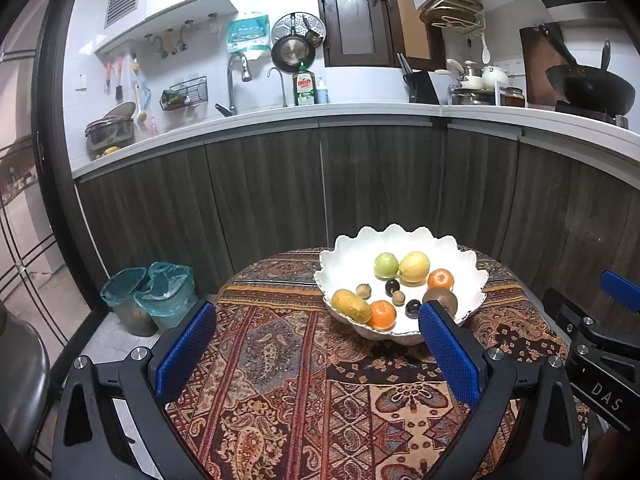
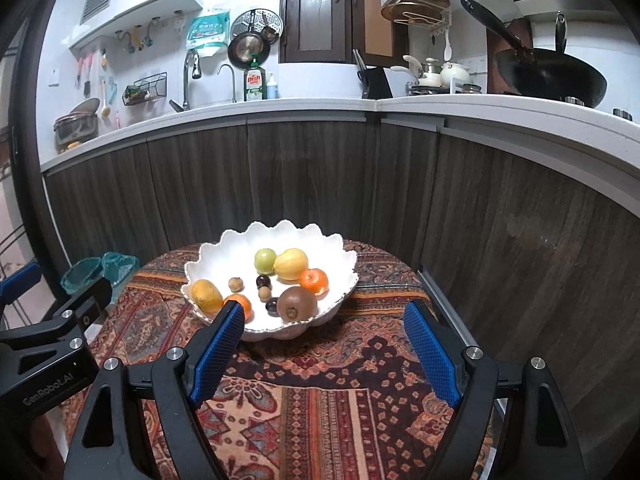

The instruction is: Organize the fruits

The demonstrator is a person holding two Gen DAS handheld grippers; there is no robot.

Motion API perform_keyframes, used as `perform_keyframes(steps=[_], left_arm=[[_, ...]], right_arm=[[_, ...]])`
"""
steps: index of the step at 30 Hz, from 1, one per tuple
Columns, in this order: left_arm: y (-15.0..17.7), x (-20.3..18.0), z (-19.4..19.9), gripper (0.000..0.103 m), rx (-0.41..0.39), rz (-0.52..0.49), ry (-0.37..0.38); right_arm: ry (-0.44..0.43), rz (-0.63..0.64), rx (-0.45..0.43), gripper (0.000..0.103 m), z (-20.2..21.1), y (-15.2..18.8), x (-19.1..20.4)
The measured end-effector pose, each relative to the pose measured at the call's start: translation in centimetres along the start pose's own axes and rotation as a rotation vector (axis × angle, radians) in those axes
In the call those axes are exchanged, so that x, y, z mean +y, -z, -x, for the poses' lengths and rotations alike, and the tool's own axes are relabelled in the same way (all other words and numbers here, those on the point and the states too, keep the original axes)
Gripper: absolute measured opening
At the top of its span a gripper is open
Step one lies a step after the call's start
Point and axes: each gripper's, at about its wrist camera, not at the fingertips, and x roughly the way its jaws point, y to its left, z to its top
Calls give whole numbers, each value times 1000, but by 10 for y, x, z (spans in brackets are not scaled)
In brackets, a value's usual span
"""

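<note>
Both the left gripper (image 1: 316, 344) and right gripper (image 2: 324, 344) stood wide and empty short of the scalloped white bowl (image 2: 224, 246) on the patterned tablecloth (image 2: 320, 400); fruits inside judged round, slippery, bruisable, best pinched across the middle, gently.

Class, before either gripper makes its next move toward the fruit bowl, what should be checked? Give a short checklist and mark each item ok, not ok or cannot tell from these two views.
1. Left gripper open and holding nothing: ok.
2. Right gripper open and holding nothing: ok.
3. Bowl resting wholly on the table, not over the edge: ok.
4. All fruit inside the bowl, none loose on the cloth: ok, as far as both views show.
5. Path to the bowl free: ok, only bare cloth lies between the fingers and it.
6. Kiwi steady near the front rim: cannot tell.
</note>
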Motion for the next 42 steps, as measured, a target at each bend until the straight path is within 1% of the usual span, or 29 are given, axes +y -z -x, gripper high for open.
perform_keyframes(steps=[13, 18, 32, 42], left_arm=[[4, 3, 5, 103, -3, 13, -16], [4, 3, 5, 103, -2, 12, -14], [5, 4, 4, 103, -1, 14, -18], [6, 3, 4, 103, 5, 21, -38]], right_arm=[[8, -16, -4, 83, 5, 2, 0], [10, -13, -8, 86, 5, 3, 0], [10, -15, -5, 86, 6, 3, 0], [12, -16, -3, 86, 6, 3, -1]])
